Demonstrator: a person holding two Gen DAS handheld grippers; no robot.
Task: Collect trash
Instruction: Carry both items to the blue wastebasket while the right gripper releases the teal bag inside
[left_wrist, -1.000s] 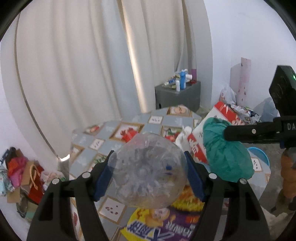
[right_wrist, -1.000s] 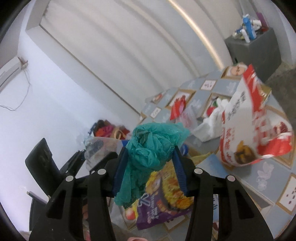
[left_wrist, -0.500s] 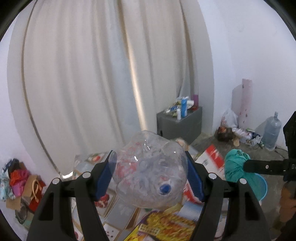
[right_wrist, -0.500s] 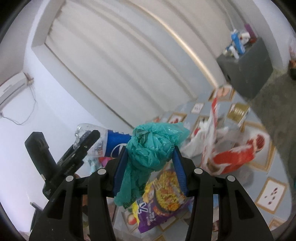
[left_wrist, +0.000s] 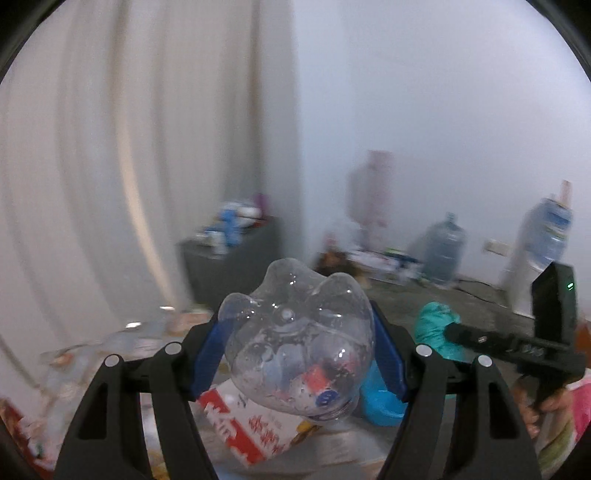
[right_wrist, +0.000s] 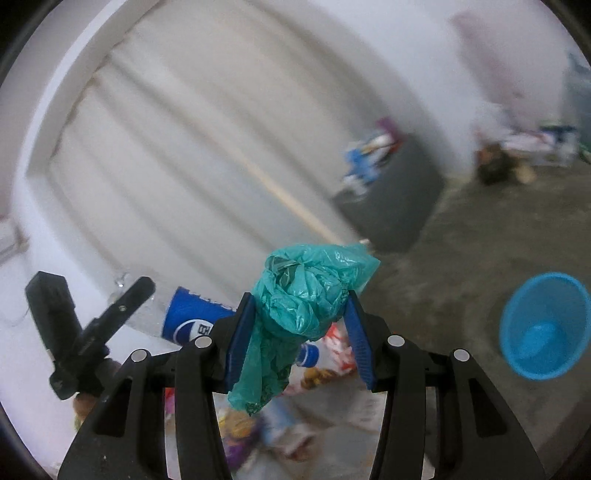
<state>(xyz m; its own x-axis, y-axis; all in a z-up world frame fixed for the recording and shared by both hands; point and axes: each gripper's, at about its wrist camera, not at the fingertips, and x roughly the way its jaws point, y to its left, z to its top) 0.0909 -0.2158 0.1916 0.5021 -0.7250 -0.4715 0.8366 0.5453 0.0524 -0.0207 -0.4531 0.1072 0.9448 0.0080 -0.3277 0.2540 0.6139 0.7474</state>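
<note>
White curtains and a grey cabinet lie far; a blue bin sits right on the floor. Left gripper fingers pinch a clear bottle; right gripper fingers pinch a green bag.

Both wrist views face cabinet corner; each shows other tool.

Both grippers, left and right: black plastic frames, blue ribbed finger pads, silver pivot screws.
</note>
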